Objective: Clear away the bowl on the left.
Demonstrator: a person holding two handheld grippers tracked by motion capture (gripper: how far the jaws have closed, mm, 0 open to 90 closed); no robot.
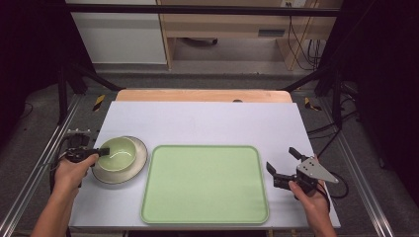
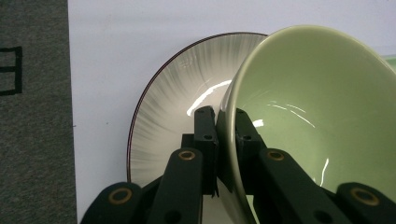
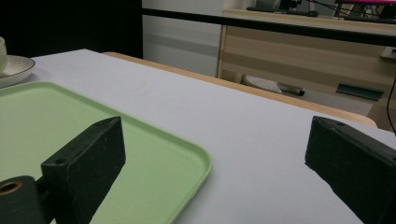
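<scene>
Green bowl (image 2: 308, 112) sits on the plate (image 2: 173, 102), rim pinched by the left hand-held gripper (image 2: 226, 126), likely for lifting toward the tray (image 1: 205, 183) beside it. Right hand-held gripper (image 1: 282, 165) waits released over the worktop (image 1: 207, 123).

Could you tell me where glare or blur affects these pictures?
Left gripper view: bright glare streaks on the green bowl and plate. Right gripper view: close jaws look soft, tray evenly lit. High view: dark surroundings, slight sheen inside the bowl.
</scene>
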